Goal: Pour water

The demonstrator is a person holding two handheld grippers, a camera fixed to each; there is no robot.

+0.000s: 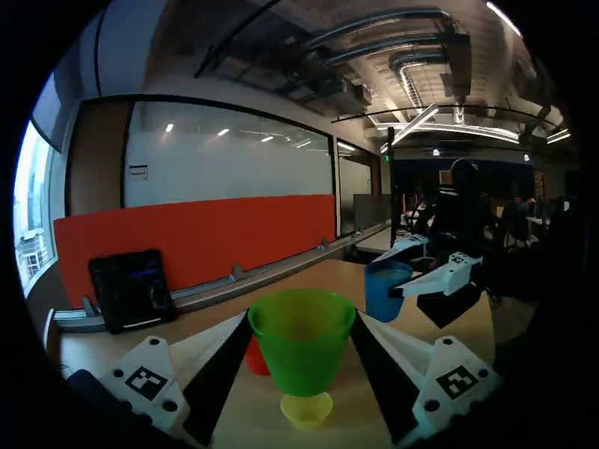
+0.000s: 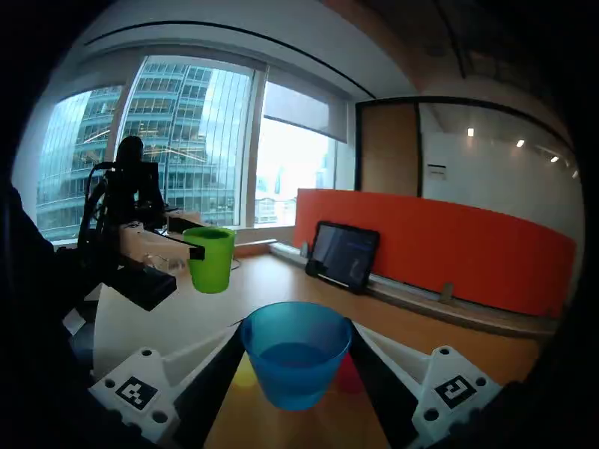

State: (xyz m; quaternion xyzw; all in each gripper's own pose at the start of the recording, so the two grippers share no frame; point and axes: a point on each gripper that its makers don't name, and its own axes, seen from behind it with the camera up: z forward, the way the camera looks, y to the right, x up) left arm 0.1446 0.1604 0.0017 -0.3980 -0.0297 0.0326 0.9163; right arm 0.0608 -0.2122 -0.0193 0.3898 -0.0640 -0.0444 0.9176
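Observation:
My left gripper (image 1: 301, 329) is shut on a green cup (image 1: 299, 352), held upright above the wooden desk (image 1: 329, 278). Farther right, my right gripper (image 1: 400, 290) holds a blue cup (image 1: 384, 292) upright. In the right gripper view, that gripper (image 2: 296, 337) is shut on the blue cup (image 2: 296, 363), which has water in its lower part. Off to the left there, the green cup (image 2: 210, 259) hangs in the left gripper (image 2: 193, 254), a little apart from the blue one. What the green cup holds is hidden.
A small yellow cup (image 1: 305, 410) and a red cup (image 1: 257, 359) stand on the desk below the green cup. A dark tablet (image 1: 132, 290) (image 2: 343, 256) leans against the orange partition (image 1: 202, 232) at the desk's back edge. Windows (image 2: 172, 135) lie behind the left gripper.

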